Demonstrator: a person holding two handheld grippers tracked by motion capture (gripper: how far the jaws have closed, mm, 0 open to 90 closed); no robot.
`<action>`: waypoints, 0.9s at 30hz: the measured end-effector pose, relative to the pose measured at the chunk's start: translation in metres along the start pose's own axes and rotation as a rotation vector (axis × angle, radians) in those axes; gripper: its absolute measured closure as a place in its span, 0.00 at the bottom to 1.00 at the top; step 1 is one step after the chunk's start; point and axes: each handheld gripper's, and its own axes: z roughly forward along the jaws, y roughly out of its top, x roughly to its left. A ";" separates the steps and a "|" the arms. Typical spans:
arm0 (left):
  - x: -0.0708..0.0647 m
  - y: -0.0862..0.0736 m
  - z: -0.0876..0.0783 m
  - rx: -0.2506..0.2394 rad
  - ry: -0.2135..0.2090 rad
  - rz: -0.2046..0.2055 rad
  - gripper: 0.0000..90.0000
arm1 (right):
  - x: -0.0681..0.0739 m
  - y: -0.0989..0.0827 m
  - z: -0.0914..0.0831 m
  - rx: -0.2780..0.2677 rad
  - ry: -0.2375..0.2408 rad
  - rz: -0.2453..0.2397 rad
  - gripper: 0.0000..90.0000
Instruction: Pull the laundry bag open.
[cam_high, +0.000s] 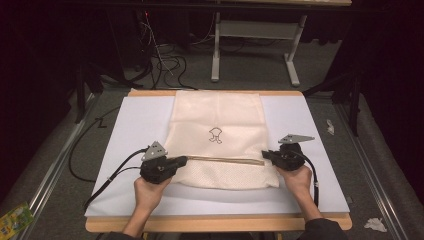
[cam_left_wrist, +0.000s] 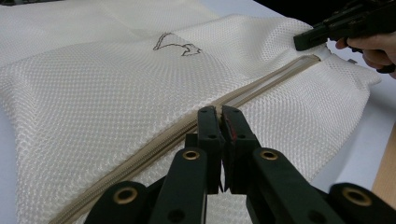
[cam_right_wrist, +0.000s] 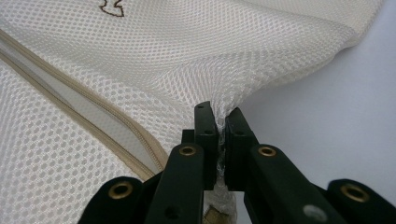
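A cream mesh laundry bag (cam_high: 220, 137) lies flat in the middle of the white-covered table (cam_high: 310, 165), its tan zipper (cam_high: 225, 159) running across the near part from one claw to the other. The left claw (cam_high: 184, 161) sits at the zipper's left end with its jaws pressed together; in the left gripper view it (cam_left_wrist: 220, 122) seems to pinch the zipper pull or tape, though what sits between the jaws is hidden. The right claw (cam_high: 265, 154) is closed on the mesh at the bag's right edge, the fabric bunched between its jaws (cam_right_wrist: 219, 123) and lifted slightly. In the right gripper view the zipper (cam_right_wrist: 88, 116) gapes there, showing a pale strip between the teeth, so the bag looks partly open; the rest of the zipper's travel appears yet to be done
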 end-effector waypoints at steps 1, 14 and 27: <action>0.001 0.000 -0.001 -0.001 0.000 -0.001 0.97 | 0.000 0.000 0.000 0.001 0.005 0.001 0.98; 0.007 -0.001 -0.010 -0.023 0.019 -0.017 0.97 | 0.000 0.000 -0.001 0.000 0.001 -0.001 0.98; 0.013 -0.002 -0.018 -0.028 0.033 -0.033 0.97 | -0.002 0.000 -0.002 -0.003 -0.002 -0.002 0.98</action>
